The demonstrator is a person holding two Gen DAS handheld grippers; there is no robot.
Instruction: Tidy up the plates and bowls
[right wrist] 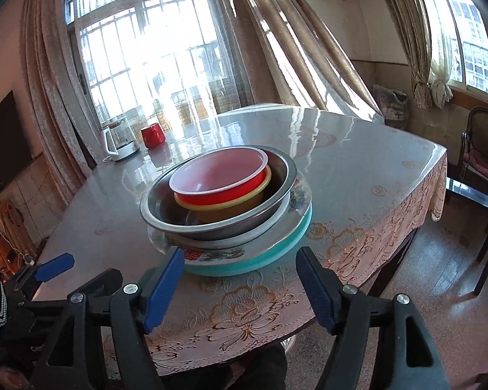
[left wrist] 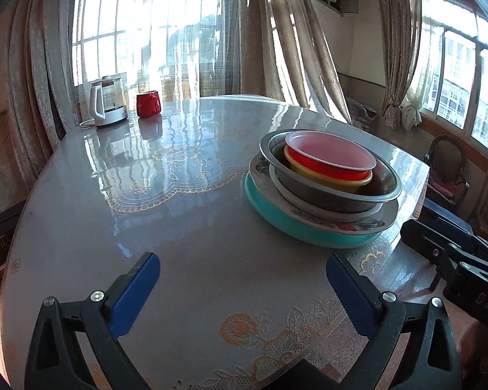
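One stack of dishes stands on the table's right side. From the bottom: a teal plate [left wrist: 296, 227] [right wrist: 276, 253], a flowered plate [left wrist: 367, 226] [right wrist: 211, 255], a white dish [left wrist: 341, 214], a steel bowl [left wrist: 335, 195] [right wrist: 166, 214], a yellow bowl [left wrist: 325, 178] [right wrist: 231, 211], a red bowl [left wrist: 325, 162] [right wrist: 218, 191]. My left gripper [left wrist: 242, 289] is open and empty, low over the table, left of and short of the stack. My right gripper [right wrist: 240, 279] is open and empty, just short of the stack's near edge.
A glass kettle [left wrist: 109, 104] [right wrist: 120, 139] and a red mug [left wrist: 148, 104] [right wrist: 153, 135] stand at the table's [left wrist: 179, 195] far left. Curtains and windows lie behind. A chair [right wrist: 481, 152] stands on the right. The table's right edge is near the stack.
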